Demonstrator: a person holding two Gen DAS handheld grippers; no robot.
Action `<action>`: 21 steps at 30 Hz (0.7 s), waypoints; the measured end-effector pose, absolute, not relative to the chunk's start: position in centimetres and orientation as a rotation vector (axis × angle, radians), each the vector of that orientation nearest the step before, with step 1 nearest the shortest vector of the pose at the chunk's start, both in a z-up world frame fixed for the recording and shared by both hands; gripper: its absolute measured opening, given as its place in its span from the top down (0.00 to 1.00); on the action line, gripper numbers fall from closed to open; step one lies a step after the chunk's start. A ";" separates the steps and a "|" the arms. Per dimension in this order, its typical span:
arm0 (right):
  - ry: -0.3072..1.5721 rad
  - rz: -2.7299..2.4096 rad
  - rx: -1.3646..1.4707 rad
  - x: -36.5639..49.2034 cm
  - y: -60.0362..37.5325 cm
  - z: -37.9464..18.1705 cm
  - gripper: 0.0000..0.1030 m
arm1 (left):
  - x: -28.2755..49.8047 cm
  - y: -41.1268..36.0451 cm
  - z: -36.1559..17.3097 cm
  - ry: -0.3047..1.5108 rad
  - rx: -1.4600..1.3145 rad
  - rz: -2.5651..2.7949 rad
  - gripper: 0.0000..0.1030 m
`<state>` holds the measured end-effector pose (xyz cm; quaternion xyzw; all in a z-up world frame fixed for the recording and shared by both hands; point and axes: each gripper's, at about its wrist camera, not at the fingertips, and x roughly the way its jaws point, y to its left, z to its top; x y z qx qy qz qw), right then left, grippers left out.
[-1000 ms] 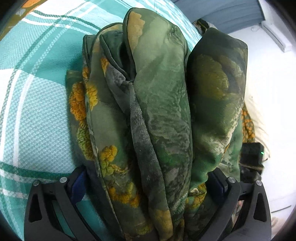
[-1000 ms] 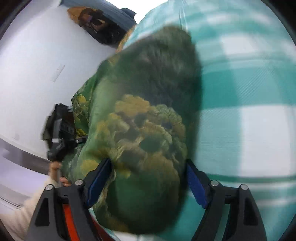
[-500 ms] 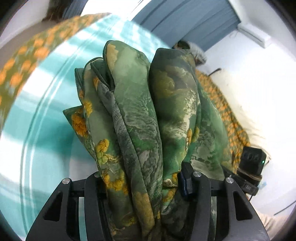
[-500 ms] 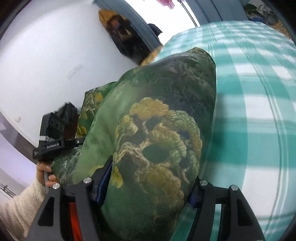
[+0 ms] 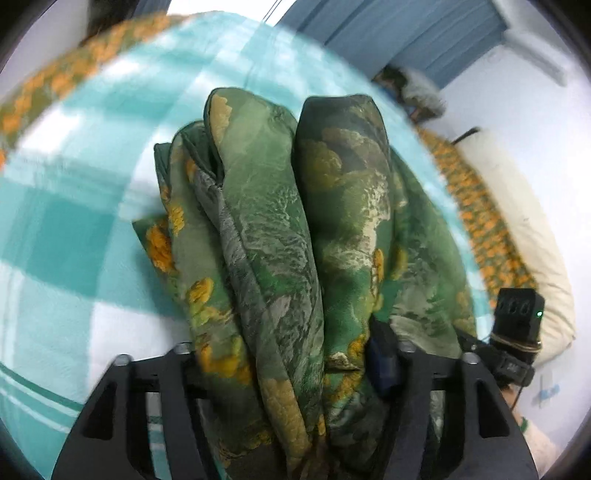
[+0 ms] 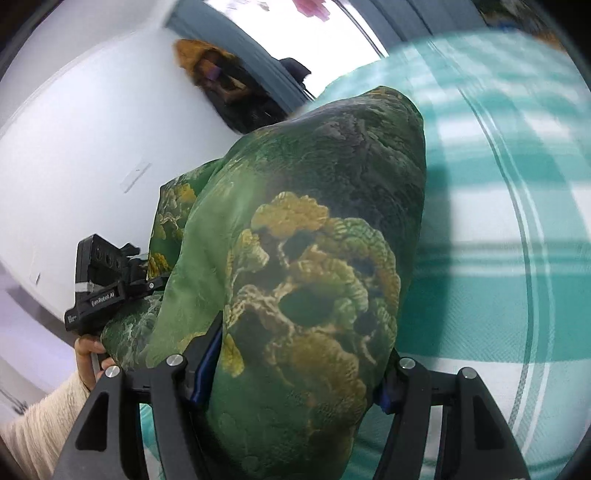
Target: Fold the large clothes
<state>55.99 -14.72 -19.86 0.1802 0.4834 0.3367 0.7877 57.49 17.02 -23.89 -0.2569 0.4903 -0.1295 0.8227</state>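
Note:
A green garment with yellow and orange print is folded into a thick bundle (image 5: 295,240). My left gripper (image 5: 288,354) is shut on one end of it, with several layers squeezed between the jaws. My right gripper (image 6: 303,358) is shut on the other end of the same garment (image 6: 314,258). The bundle hangs between both grippers above a teal and white checked bed sheet (image 5: 74,221). The right gripper's body shows at the right of the left wrist view (image 5: 517,317); the left gripper's body shows at the left of the right wrist view (image 6: 99,280).
The checked sheet (image 6: 498,221) covers the bed under the garment. An orange-patterned cover (image 5: 487,229) and a cream pillow (image 5: 528,229) lie at the bed's side by a white wall. Blue curtains (image 5: 388,33) hang at the back.
Both grippers closed in on the garment and lifted it off the sheet. The views tilted up, so the wall and curtains now show behind the bundle.

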 end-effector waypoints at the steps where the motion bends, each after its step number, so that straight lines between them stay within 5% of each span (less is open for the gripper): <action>1: 1.087 0.711 0.409 56.1 -15.0 -21.6 0.33 | 57.1 17.3 -24.8 1.038 -0.552 -0.266 0.17; 3: 1.097 0.698 0.445 55.6 -15.5 -22.6 0.20 | 55.6 17.9 -24.6 0.979 -0.549 -0.250 0.05; 6: 1.069 0.606 0.415 54.2 -16.2 -20.8 0.07 | 53.1 18.4 -22.2 0.932 -0.471 -0.203 0.05; 13: 0.830 0.253 -0.057 45.6 -14.7 -11.6 0.06 | 45.7 15.3 -15.5 0.786 -0.144 -0.051 0.01; 21: 0.731 0.097 -0.127 37.9 -15.7 -6.4 0.06 | 38.0 10.8 -11.8 0.733 -0.105 0.015 0.00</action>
